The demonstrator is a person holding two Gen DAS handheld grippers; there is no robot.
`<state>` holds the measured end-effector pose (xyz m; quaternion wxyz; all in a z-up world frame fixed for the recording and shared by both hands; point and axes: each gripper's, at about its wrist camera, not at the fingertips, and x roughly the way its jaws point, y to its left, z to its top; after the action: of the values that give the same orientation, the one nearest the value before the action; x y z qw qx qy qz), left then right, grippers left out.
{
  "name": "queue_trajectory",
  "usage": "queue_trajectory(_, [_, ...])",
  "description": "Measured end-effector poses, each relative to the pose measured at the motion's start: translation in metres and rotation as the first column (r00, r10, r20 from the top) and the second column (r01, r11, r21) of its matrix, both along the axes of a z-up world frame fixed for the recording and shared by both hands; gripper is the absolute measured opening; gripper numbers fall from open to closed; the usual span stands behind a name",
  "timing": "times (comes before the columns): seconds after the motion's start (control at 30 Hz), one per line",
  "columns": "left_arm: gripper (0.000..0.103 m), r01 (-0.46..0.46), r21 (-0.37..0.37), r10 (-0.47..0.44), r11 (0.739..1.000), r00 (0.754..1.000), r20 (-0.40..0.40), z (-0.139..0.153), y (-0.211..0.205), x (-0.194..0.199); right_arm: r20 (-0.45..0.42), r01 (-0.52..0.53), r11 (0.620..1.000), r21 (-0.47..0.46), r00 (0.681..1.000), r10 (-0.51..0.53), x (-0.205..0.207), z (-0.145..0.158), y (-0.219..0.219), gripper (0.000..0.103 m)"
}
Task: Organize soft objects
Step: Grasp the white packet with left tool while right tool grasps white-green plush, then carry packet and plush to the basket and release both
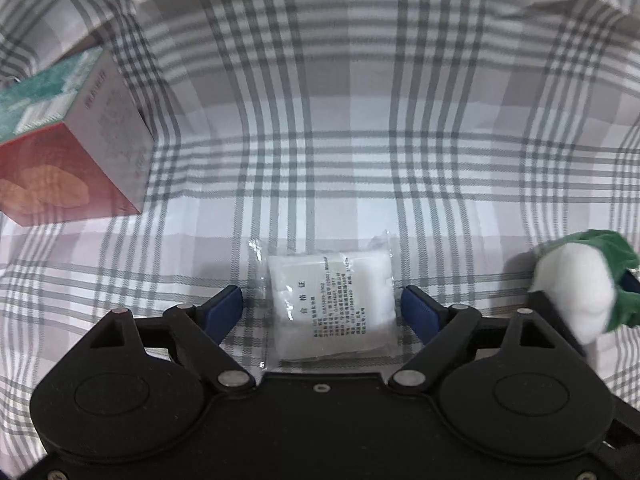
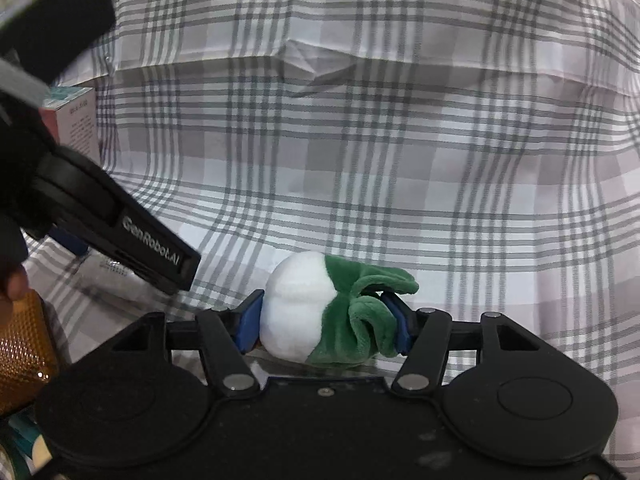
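Left gripper [image 1: 322,310]: jaws spread wide, gripping nothing. A clear packet of white padding [image 1: 330,306] lies flat on the checked cloth [image 1: 320,120] between the blue pads [image 1: 224,310], touching neither.

Right gripper [image 2: 324,320]: clamped on a white and green plush toy [image 2: 320,312], one pad against the white end, the other pressed into the green folds. In the left wrist view the toy appears at the right edge, well apart from the packet.

A red and teal carton [image 1: 68,140] stands on the cloth at far left. An orange mesh object [image 2: 22,352] sits at the left edge of the right wrist view; what it is cannot be determined.
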<state>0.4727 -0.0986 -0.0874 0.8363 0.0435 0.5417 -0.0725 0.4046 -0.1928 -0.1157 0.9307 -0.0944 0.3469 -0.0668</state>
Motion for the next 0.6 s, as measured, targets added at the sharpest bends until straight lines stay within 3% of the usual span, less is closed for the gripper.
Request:
queue_trajectory(0.07, [0.079, -0.003, 0.003, 0.003, 1.000, 1.000, 0.012, -0.002, -0.003, 0.000, 0.008, 0.021, 1.000, 0.007, 1.000, -0.021, -0.002, 0.003, -0.006, 0.059])
queue_trajectory(0.17, [0.060, 0.025, -0.008, -0.025, 1.000, 0.999, 0.040, 0.000, -0.014, 0.001, 0.019, 0.067, 0.997, 0.037, 0.998, -0.068, -0.006, 0.009, -0.020, 0.059])
queue_trajectory(0.37, [0.059, 0.084, -0.047, -0.082, 0.995, 0.996, 0.034, 0.005, -0.050, -0.001, 0.028, 0.181, 0.977, 0.113, 0.982, -0.185, -0.022, 0.019, -0.054, 0.059])
queue_trajectory(0.6, [0.059, 0.197, -0.071, -0.192, 0.978, 0.979, 0.074, 0.024, -0.109, -0.034, 0.032, 0.298, 0.944, 0.141, 0.952, -0.305, -0.060, 0.024, -0.085, 0.059])
